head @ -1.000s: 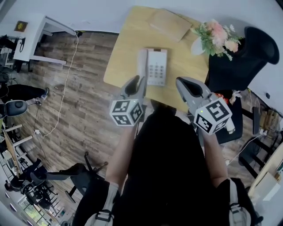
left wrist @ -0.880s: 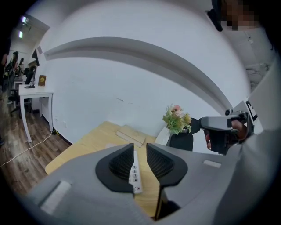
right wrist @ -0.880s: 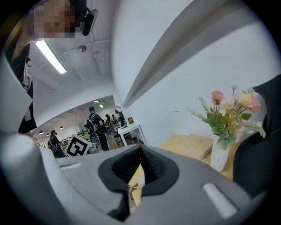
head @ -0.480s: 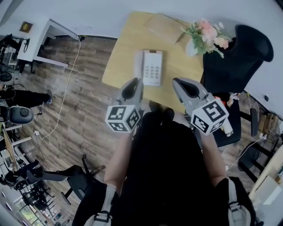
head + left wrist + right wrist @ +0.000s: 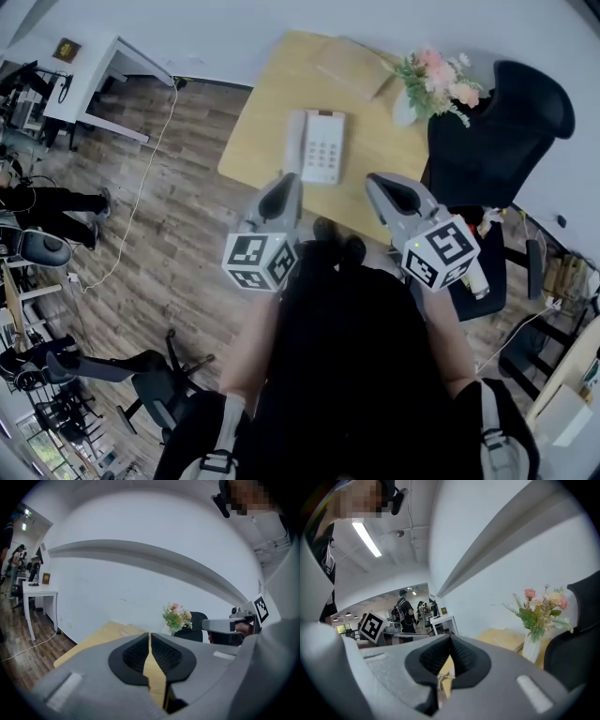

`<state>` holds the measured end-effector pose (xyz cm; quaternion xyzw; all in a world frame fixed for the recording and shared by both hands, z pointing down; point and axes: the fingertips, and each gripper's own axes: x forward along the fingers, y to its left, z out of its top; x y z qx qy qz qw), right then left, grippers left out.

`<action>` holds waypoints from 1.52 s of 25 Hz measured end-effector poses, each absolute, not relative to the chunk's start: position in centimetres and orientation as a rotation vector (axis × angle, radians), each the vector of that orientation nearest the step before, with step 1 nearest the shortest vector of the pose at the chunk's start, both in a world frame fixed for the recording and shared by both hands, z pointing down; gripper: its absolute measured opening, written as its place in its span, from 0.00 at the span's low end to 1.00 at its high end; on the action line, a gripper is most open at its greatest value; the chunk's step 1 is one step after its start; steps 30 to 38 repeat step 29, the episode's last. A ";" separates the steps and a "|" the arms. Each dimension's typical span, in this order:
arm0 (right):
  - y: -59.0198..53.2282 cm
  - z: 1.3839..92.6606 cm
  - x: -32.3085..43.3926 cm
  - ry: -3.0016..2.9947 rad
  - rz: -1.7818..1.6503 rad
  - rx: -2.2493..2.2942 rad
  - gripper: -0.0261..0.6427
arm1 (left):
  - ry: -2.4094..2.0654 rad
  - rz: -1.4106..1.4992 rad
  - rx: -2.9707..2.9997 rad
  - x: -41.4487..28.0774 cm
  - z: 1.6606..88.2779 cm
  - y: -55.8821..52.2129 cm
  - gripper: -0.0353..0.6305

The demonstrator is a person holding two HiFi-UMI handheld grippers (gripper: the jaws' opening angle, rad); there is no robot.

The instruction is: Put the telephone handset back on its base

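An office with a plank floor holds a pale wooden table (image 5: 267, 103). On it, just beyond the tips of the left gripper (image 5: 288, 182), sits the telephone (image 5: 326, 145), its handset (image 5: 295, 141) lying along the base's left side. The left gripper's jaws have just been closing and now meet on nothing, and the right gripper (image 5: 377, 183) beside it is likewise pressed together and empty. Since a second ago both have drawn back from the telephone toward the person.
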<state>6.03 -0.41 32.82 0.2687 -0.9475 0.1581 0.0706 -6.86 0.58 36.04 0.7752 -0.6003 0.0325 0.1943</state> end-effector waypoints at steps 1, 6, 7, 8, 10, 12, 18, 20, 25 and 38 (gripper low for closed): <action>-0.2 32.9 6.1 -2.846 0.469 0.809 0.04 | -1.684 0.089 2.174 -6.8 35.9 0.8 0.09; 0.8 33.0 6.3 -2.842 0.433 0.790 0.04 | -1.690 0.077 2.178 -6.3 35.5 1.9 0.09; 1.0 32.9 6.3 -2.847 0.433 0.788 0.04 | -1.691 0.076 2.179 -6.3 35.4 2.1 0.09; 1.2 32.8 6.3 -2.851 0.434 0.787 0.04 | -1.691 0.075 2.179 -6.2 35.3 2.2 0.09; 1.5 32.6 6.3 -2.854 0.429 0.787 0.04 | -1.687 0.077 2.176 -6.2 35.3 2.6 0.08; 1.8 32.6 6.3 -2.853 0.424 0.787 0.04 | -1.684 0.079 2.173 -6.1 35.3 2.9 0.08; 2.5 32.9 6.8 -2.848 0.430 0.795 0.04 | -1.684 0.072 2.176 -5.7 35.0 3.5 0.08; 2.7 33.1 6.9 -2.848 0.437 0.793 0.04 | -1.681 0.077 2.176 -5.6 35.1 3.7 0.08; 2.8 33.2 7.3 -2.849 0.443 0.794 0.04 | -1.680 0.081 2.166 -5.3 35.5 3.9 0.08; 2.9 33.3 7.4 -2.847 0.434 0.788 0.04 | -1.679 0.081 2.165 -5.0 35.6 4.0 0.08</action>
